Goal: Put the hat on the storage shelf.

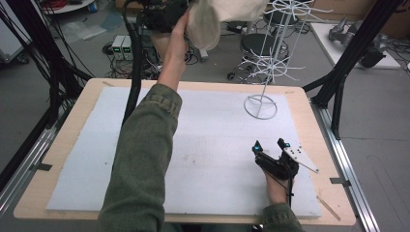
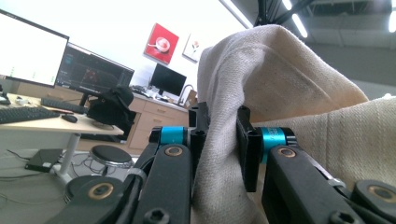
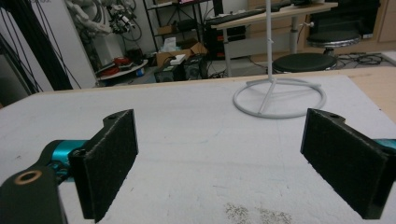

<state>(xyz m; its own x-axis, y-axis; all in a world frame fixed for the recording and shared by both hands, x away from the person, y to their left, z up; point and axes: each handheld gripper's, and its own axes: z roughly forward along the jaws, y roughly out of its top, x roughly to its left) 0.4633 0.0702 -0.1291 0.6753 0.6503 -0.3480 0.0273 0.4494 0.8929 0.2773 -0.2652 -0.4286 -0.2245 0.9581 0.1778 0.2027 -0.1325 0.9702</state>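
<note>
From above, your left sleeve (image 1: 140, 159) lifts the left gripper (image 1: 162, 17) with cream cloth (image 1: 217, 19) high beside the white rack (image 1: 275, 53); its own view shows jaws pinching a fold, while your right gripper (image 3: 219, 158) gapes wide and empty on the mat (image 3: 187, 140), so you're likely hanging it next.

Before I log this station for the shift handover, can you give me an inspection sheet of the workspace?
Surface: wooden table under a grey mat; faint speckled marks on the mat near the right gripper.
Job's things: cream cloth held aloft; white wire rack standing on the mat.
Clutter: nothing seen.
Grippers: left gripper shut on the cloth; right gripper open, low over the mat.
Cables: black cable trails from the left gripper.
Surroundings: stools, monitors, floor cables.
</note>
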